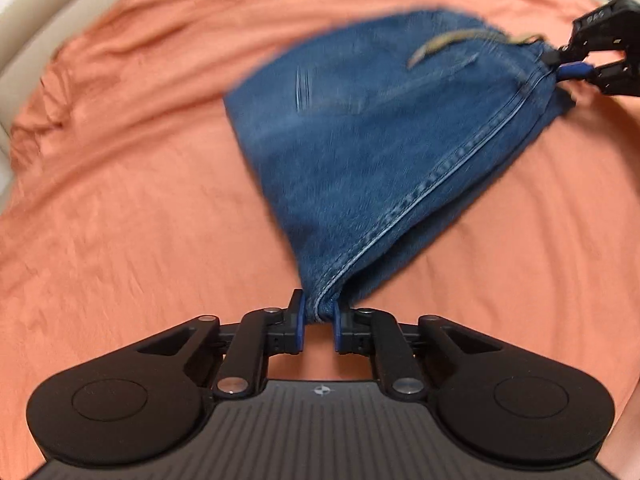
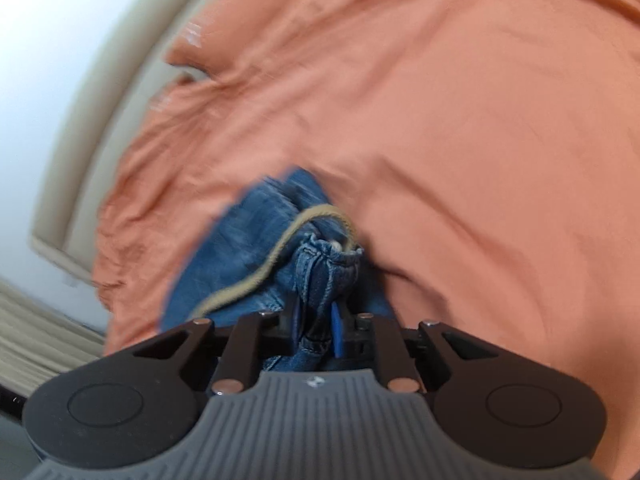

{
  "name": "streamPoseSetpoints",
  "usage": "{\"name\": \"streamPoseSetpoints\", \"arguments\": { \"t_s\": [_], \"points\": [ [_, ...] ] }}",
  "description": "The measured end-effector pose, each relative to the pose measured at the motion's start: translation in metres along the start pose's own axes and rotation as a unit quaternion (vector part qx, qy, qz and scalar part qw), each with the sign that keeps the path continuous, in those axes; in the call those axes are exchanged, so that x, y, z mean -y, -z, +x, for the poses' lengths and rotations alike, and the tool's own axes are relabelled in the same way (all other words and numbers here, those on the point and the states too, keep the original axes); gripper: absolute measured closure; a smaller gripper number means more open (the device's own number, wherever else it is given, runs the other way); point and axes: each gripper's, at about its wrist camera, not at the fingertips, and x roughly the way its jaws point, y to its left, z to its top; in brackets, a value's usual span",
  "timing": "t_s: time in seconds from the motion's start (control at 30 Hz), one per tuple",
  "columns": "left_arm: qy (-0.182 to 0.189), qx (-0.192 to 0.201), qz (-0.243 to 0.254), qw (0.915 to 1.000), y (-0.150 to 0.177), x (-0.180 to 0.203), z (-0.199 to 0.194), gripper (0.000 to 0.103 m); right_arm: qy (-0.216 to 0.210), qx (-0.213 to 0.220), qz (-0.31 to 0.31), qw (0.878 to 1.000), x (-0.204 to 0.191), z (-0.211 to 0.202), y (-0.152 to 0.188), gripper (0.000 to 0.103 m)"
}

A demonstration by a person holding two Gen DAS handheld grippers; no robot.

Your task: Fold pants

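we hold the blue denim pants (image 1: 380, 152) lifted off the wrinkled orange bed sheet (image 1: 120, 208), stretched between our two tools. our left gripper (image 1: 319, 320) is pinched tight on a bunched corner of the denim where the stitched seam runs in, with the cloth fanning out and away from it toward the upper right. our right gripper (image 1: 560, 65) shows at the far end of that span in the left wrist view, its black fingers closed on the waistband edge; in the right wrist view the same right gripper (image 2: 316, 328) clamps a gathered wad of denim, with a tan drawstring cord (image 2: 256, 276) trailing loose across the fabric just beyond it. the relation that matters is this line: the long axis of the held cloth runs from the left tool diagonally to the right tool, taut along the seam, and the loose body of the pants sags to the left of it. both hands are equally committed, one at each end. we judge that the next lay-down depends on keeping that seam line straight as the cloth meets the sheet, or the fold will skew.
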Motion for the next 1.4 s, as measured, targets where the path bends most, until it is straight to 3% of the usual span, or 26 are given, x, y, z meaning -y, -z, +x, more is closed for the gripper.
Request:
{"name": "streamPoseSetpoints", "arguments": {
  "t_s": [0.17, 0.2, 0.3, 0.4, 0.53, 0.57, 0.6, 0.63, 0.73, 0.8, 0.83, 0.87, 0.97, 1.27, 1.4],
  "points": [
    [0.021, -0.034, -0.035, 0.9986, 0.006, -0.011, 0.019, 0.093, 0.024, -0.015, 0.001, 1.0, 0.008, 0.01, 0.004, 0.094],
    [0.023, -0.041, -0.038, 0.9982, 0.006, -0.013, 0.019, 0.101, 0.025, -0.017, 0.001, 1.0, 0.009, 0.01, 0.004, 0.094],
    [0.012, -0.068, -0.047, 0.9965, 0.012, -0.022, 0.022, 0.103, 0.032, -0.018, 0.001, 0.999, 0.008, 0.009, 0.004, 0.094],
    [0.031, -0.065, -0.085, 0.9938, 0.016, -0.039, 0.013, 0.102, 0.034, -0.02, -0.001, 0.999, 0.005, 0.007, 0.005, 0.093],
    [0.032, -0.035, -0.138, 0.9893, 0.019, -0.058, -0.005, 0.091, 0.048, -0.022, -0.007, 0.999, 0.002, -0.001, 0.009, 0.094],
    [0.03, -0.021, -0.152, 0.9876, 0.017, -0.063, -0.011, 0.089, 0.06, -0.025, -0.007, 0.998, 0.003, -0.003, 0.009, 0.099],
    [0.03, -0.006, -0.17, 0.985, 0.016, -0.068, -0.018, 0.088, 0.088, -0.027, -0.011, 0.996, 0.004, -0.006, 0.011, 0.097],
    [0.032, 0.01, -0.189, 0.9814, 0.014, -0.074, -0.023, 0.086, 0.103, -0.025, -0.008, 0.994, 0.008, -0.008, 0.011, 0.097],
    [0.05, 0.053, -0.243, 0.9672, 0.007, -0.088, -0.034, 0.08, 0.069, -0.015, 0.037, 0.997, 0.021, -0.022, 0.006, 0.093],
    [0.055, 0.079, -0.275, 0.9567, -0.001, -0.092, -0.035, 0.069, 0.045, -0.003, 0.042, 0.998, 0.02, -0.03, 0.003, 0.071],
    [0.061, 0.092, -0.289, 0.9511, -0.004, -0.094, -0.035, 0.058, 0.034, 0.005, 0.042, 0.999, 0.017, -0.034, 0.002, 0.057],
    [0.07, 0.103, -0.302, 0.9451, -0.007, -0.097, -0.032, 0.048, 0.023, 0.01, 0.042, 0.999, 0.015, -0.036, 0.002, 0.054],
    [0.101, 0.117, -0.344, 0.9262, -0.016, -0.103, -0.019, 0.038, -0.011, 0.005, 0.044, 0.999, 0.008, -0.033, -0.003, 0.039],
    [0.188, 0.119, -0.439, 0.8704, -0.019, -0.126, 0.036, 0.033, -0.024, -0.027, 0.05, 0.998, 0.013, 0.002, -0.017, 0.033],
    [0.224, 0.094, -0.463, 0.8522, -0.019, -0.138, 0.067, 0.033, -0.035, -0.059, 0.062, 0.996, 0.018, 0.025, -0.019, 0.033]
  ]
}}
